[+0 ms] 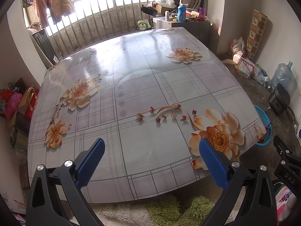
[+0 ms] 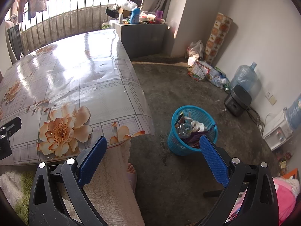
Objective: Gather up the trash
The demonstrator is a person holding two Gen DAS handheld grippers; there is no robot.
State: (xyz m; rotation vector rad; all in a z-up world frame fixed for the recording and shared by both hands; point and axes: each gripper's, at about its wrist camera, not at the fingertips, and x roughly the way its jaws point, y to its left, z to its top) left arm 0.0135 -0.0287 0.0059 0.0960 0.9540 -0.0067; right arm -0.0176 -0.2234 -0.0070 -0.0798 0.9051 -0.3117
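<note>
A blue mesh trash basket (image 2: 191,130) stands on the concrete floor right of the table, holding a clear plastic bottle (image 2: 184,129), crumpled white paper (image 2: 197,125) and dark wrappers. Its rim (image 1: 263,116) peeks past the table corner in the left wrist view. My right gripper (image 2: 153,146) hangs open above the floor, just left of the basket, with nothing between its blue pads. My left gripper (image 1: 151,148) is open over the near part of the floral tablecloth (image 1: 143,86), holding nothing. No loose trash shows on the tabletop.
A person's foot (image 2: 131,171) and fluffy robe sit under my right gripper. Bags, packets and a water jug (image 2: 242,77) line the right wall, with a dark appliance (image 2: 238,99). A cluttered cabinet (image 2: 143,30) stands behind the table, bags (image 1: 17,103) to its left.
</note>
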